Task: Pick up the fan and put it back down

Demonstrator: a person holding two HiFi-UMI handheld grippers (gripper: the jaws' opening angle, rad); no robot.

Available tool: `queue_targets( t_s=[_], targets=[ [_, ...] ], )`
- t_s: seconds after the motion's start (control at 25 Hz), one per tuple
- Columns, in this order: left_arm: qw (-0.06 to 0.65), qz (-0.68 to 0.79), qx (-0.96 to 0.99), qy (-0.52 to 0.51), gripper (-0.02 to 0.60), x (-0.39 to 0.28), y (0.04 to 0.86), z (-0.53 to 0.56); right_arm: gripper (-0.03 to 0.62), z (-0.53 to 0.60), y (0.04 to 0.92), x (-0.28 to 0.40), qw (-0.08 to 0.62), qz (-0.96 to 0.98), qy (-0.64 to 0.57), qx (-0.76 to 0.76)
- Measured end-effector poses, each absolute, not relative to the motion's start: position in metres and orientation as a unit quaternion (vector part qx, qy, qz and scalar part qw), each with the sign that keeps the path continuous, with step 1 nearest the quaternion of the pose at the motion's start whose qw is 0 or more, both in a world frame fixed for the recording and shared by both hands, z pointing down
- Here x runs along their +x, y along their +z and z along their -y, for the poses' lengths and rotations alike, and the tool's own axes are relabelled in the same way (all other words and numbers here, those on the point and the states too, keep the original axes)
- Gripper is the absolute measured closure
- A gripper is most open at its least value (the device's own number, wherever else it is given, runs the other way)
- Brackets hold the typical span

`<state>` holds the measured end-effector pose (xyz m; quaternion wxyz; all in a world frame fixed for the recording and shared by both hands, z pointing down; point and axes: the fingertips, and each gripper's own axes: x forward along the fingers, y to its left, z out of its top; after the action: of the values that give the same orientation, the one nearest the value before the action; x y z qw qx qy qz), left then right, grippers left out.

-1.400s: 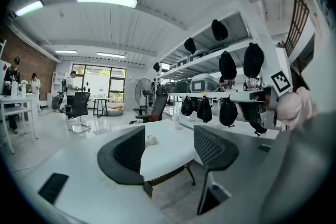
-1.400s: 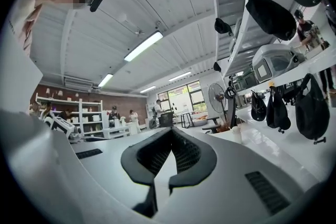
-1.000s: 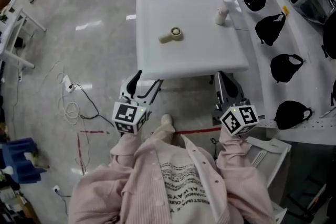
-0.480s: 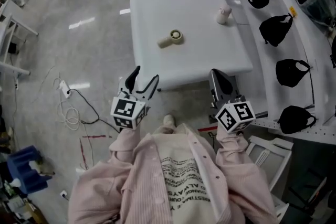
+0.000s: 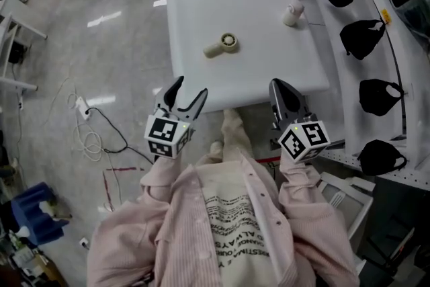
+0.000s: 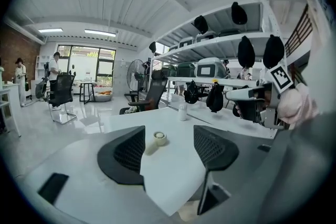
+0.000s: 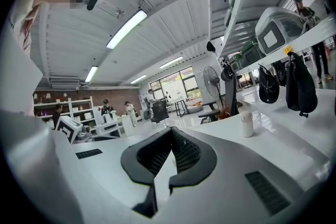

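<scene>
Open-plan lab: equipment shelves (image 6: 210, 45), office chairs (image 6: 62, 93).

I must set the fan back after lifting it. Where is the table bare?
The table is mostly bare: the near strip between the fan and the front edge, the far-left corner, and the right side nearer than the bottle. Nowhere is crowded; only the bottle takes the far-right corner.

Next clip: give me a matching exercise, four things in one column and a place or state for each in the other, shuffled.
1. fan
2. white bottle
3. left gripper
4. right gripper

A. jaws together, nothing between
B. lying near the middle of the table
C. jaws apart, nothing between
D. upright near the table's far right corner

Pairs: 1-B, 2-D, 3-C, 4-A
</scene>
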<state>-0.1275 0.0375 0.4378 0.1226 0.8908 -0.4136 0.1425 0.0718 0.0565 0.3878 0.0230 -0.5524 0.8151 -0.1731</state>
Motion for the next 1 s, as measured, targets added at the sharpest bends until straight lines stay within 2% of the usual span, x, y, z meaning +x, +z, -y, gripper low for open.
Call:
queue_targets(
  t_s=[0.36,1.0],
  targets=[
    [0.123,0.407,0.889,0.171,0.315,-0.112,0.452,0.025,0.594,0.024,0.395,0.075,0.015,-0.826,-0.179,-0.534],
    [0.112,0.341,0.886,0.294,0.316,-0.069,0.514,0.122,0.594,0.133,0.435,0.066,-0.023,-0.852,-0.227,-0.471]
  ],
)
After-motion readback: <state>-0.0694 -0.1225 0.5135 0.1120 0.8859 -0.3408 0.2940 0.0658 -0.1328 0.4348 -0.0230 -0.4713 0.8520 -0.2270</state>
